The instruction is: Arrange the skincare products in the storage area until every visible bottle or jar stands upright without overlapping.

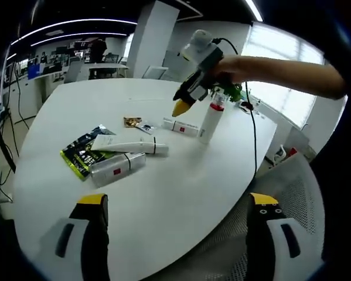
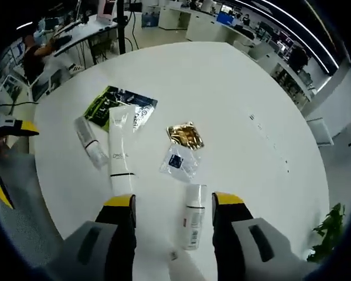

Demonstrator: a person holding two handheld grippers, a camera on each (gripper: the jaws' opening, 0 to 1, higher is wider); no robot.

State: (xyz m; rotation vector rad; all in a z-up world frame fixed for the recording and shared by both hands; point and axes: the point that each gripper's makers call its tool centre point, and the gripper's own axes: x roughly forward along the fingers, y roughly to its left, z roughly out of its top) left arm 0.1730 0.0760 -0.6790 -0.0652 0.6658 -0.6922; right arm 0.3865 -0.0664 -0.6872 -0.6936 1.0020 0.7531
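"Where is the left gripper?"

"Low down, at 6 o'clock in the left gripper view, over the near edge of the white desk. Its two fingers are spread wide, with nothing between them."

"And the other one?"

"A hand holds the right gripper up at 12 o'clock. The arm reaches in from 3 o'clock. The gripper tips down toward the desk."

"Is it grabbing anything?"

"No. In the right gripper view its fingers are apart, and a small tube lies flat between them. I cannot tell if they touch it."

"Does anything stand up?"

"Yes, a standing bottle, white with a red cap. It is just beside the small tube, at 3 o'clock from it."

"What about the rest?"

"A long tube and a short bottle lie flat toward 9 o'clock. The long tube's end rests on a dark packet. A gold packet and a clear packet lie near the small tube."
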